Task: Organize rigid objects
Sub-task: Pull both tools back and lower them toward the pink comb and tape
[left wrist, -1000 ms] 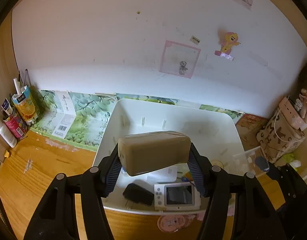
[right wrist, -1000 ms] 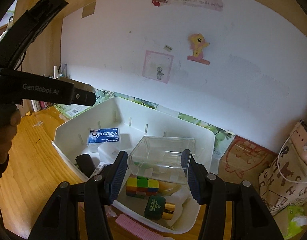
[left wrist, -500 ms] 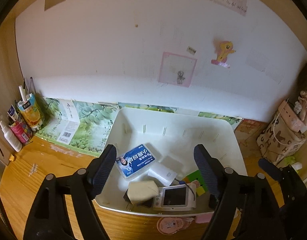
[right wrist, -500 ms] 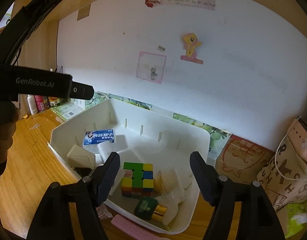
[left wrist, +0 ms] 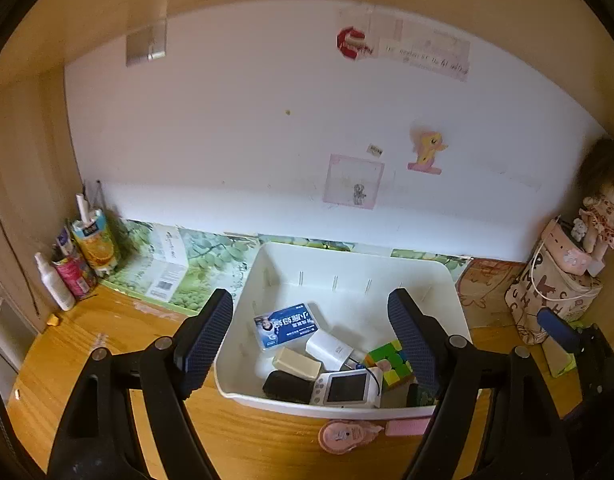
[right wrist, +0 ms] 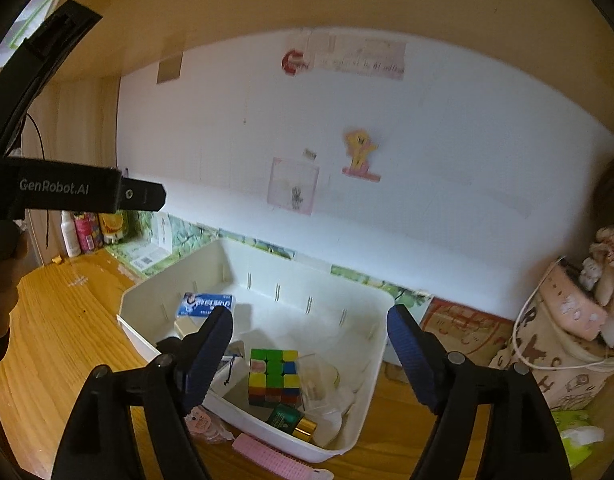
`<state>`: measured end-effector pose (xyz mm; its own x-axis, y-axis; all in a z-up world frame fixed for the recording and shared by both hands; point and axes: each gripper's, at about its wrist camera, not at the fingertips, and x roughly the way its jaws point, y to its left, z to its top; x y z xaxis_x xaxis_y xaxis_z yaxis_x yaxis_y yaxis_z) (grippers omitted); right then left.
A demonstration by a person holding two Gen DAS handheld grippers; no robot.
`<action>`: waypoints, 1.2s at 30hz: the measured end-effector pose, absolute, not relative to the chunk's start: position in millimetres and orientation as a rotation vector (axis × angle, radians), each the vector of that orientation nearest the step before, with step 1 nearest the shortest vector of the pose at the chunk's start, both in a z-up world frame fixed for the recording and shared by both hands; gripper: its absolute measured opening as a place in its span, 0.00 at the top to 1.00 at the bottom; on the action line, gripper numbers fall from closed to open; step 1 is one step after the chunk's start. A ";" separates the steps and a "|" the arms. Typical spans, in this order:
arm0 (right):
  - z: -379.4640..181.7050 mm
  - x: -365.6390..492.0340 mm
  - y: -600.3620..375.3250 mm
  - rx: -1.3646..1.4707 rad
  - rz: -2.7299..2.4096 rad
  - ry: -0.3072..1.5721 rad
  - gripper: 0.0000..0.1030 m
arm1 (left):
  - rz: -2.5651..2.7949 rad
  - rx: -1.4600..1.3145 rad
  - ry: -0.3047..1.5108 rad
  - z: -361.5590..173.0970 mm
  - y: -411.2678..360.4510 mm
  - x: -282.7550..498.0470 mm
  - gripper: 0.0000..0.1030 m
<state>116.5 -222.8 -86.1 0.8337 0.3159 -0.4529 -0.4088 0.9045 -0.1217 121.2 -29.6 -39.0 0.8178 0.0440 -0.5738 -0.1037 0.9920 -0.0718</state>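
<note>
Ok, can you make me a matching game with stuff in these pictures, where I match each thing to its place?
Things:
1. puzzle cube
2. blue box
3. pink comb
4. doll

Places:
A. on the wooden desk, in front of the white bin
B. on top of a bag, far right
C. in the bin, beside the green-and-gold bottle
D. in the bin, towards its back left

Pairs: 1-C, 2-D, 3-A, 4-B

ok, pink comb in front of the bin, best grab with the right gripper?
Take the comb across its narrow width near mid-length, coming straight down. It lies flat on the desk, long and thin, close to the bin wall, so a side approach would likely hit the bin. The right gripper is open and empty.
</note>
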 end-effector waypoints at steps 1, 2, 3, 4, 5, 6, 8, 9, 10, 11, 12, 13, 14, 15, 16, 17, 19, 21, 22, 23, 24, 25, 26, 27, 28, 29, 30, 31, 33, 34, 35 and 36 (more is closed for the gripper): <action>-83.5 114.0 -223.9 -0.217 0.384 0.433 0.22 | 0.086 -0.096 0.601 -35.6 -30.0 115.1 0.20; -80.8 110.6 -225.1 -0.215 0.380 0.426 0.22 | 0.093 -0.093 0.596 -34.0 -29.9 111.2 0.20; -78.0 107.2 -226.5 -0.212 0.376 0.417 0.22 | 0.104 -0.089 0.590 -31.6 -29.9 105.7 0.20; -75.5 104.0 -227.9 -0.210 0.372 0.409 0.22 | 0.114 -0.086 0.582 -28.8 -29.8 99.2 0.19; -73.1 101.0 -229.0 -0.210 0.368 0.402 0.22 | 0.119 -0.086 0.578 -27.2 -29.4 95.2 0.18; -70.7 98.2 -230.2 -0.210 0.364 0.395 0.22 | 0.127 -0.088 0.570 -25.1 -28.6 88.8 0.17; -65.9 91.8 -233.5 -0.210 0.357 0.380 0.22 | 0.140 -0.092 0.560 -23.1 -26.8 78.1 0.17; -64.6 89.8 -234.4 -0.211 0.356 0.376 0.22 | 0.145 -0.092 0.557 -22.5 -25.7 73.8 0.17; -63.1 86.8 -235.8 -0.212 0.353 0.371 0.22 | 0.151 -0.092 0.556 -21.9 -24.8 69.7 0.17; -61.9 84.0 -237.2 -0.212 0.351 0.368 0.22 | 0.160 -0.093 0.556 -21.3 -23.9 64.8 0.17; -61.1 82.0 -237.8 -0.212 0.350 0.366 0.22 | 0.167 -0.094 0.556 -21.3 -23.3 61.0 0.17; -60.1 79.2 -239.2 -0.211 0.351 0.363 0.22 | 0.173 -0.096 0.556 -21.3 -22.4 57.2 0.17; -59.6 76.7 -240.3 -0.212 0.351 0.362 0.22 | 0.179 -0.099 0.558 -21.7 -21.2 53.4 0.17; -59.6 74.0 -241.2 -0.213 0.351 0.363 0.22 | 0.187 -0.102 0.563 -22.5 -20.1 49.6 0.17; -60.0 72.4 -242.1 -0.212 0.353 0.365 0.22 | 0.192 -0.103 0.567 -22.8 -20.0 46.5 0.17; -60.4 70.5 -243.0 -0.211 0.356 0.368 0.22 | 0.200 -0.103 0.575 -24.4 -19.5 43.4 0.17; -63.1 65.9 -244.9 -0.207 0.363 0.379 0.22 | 0.213 -0.103 0.588 -27.2 -19.2 38.4 0.17; -66.8 61.7 -246.3 -0.205 0.370 0.393 0.22 | 0.218 -0.104 0.604 -30.3 -19.9 34.4 0.17; -69.4 59.3 -247.0 -0.206 0.372 0.403 0.22 | 0.220 -0.104 0.612 -31.9 -20.4 32.5 0.17; -71.9 57.0 -247.7 -0.206 0.374 0.411 0.22 | 0.223 -0.105 0.623 -34.8 -21.2 30.4 0.17; -74.7 55.1 -248.3 -0.207 0.377 0.420 0.22 | 0.224 -0.106 0.632 -37.2 -22.0 28.6 0.17; -77.9 52.4 -249.6 -0.205 0.379 0.429 0.22 | 0.224 -0.108 0.648 -40.6 -22.8 27.2 0.17; -80.8 50.9 -250.4 -0.204 0.380 0.439 0.22 | 0.223 -0.109 0.660 -43.4 -24.2 26.2 0.17; -84.0 49.1 -251.5 -0.201 0.380 0.450 0.22 | 0.223 -0.110 0.672 -46.1 -24.8 25.5 0.17; -87.5 47.3 -252.5 -0.197 0.380 0.461 0.22 | 0.223 -0.111 0.688 -49.8 -25.7 24.6 0.17; -91.7 45.7 -253.6 -0.194 0.381 0.476 0.22 | 0.223 -0.110 0.702 -52.6 -26.0 24.1 0.17; -94.3 44.9 -254.2 -0.192 0.380 0.484 0.22 | 0.225 -0.109 0.715 -54.8 -26.7 23.9 0.17; -97.6 43.9 -254.8 -0.190 0.380 0.496 0.22 | 0.226 -0.108 0.732 -58.3 -27.3 23.5 0.17; -103.7 40.6 -256.3 -0.183 0.380 0.514 0.22 | 0.227 -0.108 0.755 -63.0 -27.9 22.5 0.17; -106.6 38.9 -256.9 -0.179 0.383 0.522 0.22 | 0.228 -0.109 0.771 -66.0 -27.9 22.5 0.17; -109.3 38.0 -257.1 -0.179 0.386 0.531 0.22 | 0.228 -0.109 0.784 -68.4 -28.2 22.5 0.17; -112.4 36.7 -256.8 -0.181 0.385 0.541 0.22 | 0.227 -0.109 0.796 -70.9 -28.4 22.4 0.17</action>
<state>36.7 -256.8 -112.4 0.7881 0.3086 -0.5325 -0.4028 0.9128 -0.0670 22.4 -28.4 -70.9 0.6770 0.1608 -0.7182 -0.2425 0.9701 -0.0115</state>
